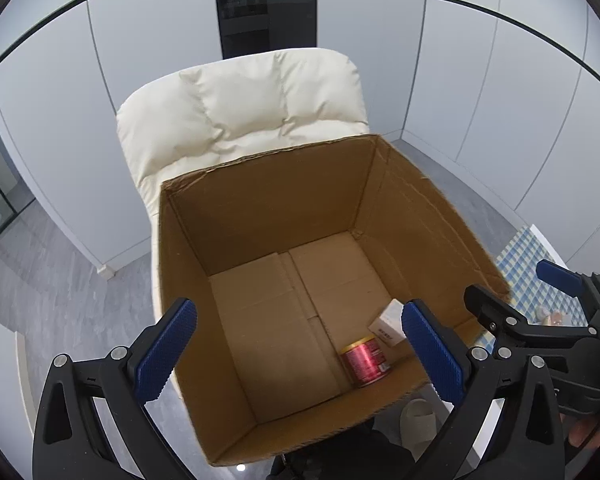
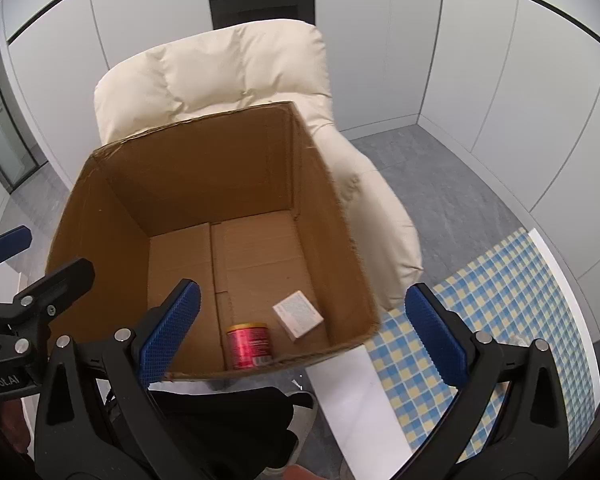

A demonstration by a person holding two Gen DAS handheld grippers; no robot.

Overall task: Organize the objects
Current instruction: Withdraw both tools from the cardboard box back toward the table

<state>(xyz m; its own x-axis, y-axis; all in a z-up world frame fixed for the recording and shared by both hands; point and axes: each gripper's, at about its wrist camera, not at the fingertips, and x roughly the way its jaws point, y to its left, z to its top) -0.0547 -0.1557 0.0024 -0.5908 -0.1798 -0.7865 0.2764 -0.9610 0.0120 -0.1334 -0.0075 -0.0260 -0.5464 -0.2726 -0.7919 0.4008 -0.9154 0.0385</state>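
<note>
An open cardboard box [image 1: 412, 216] [image 2: 112, 216] rests on a cream padded chair. On its floor, at the near right corner, lie a red can [image 1: 364, 362] [image 2: 249, 346] on its side and a small white carton [image 1: 388, 326] [image 2: 298, 314] beside it. My left gripper [image 1: 300, 356] hangs above the box's near edge, jaws wide open with nothing between them. My right gripper [image 2: 304, 334] is also above the near edge, open and empty, with the can and carton far below it. The right gripper [image 1: 540, 300] shows at the right of the left wrist view.
The cream chair [image 1: 244, 108] [image 2: 220, 76] backs onto white wall panels. A table with a blue and yellow checked cloth [image 2: 496, 300] [image 1: 528, 264] stands to the right. Grey floor surrounds the chair. A person's dark trousers [image 2: 228, 420] and a pale slipper [image 1: 418, 420] are below.
</note>
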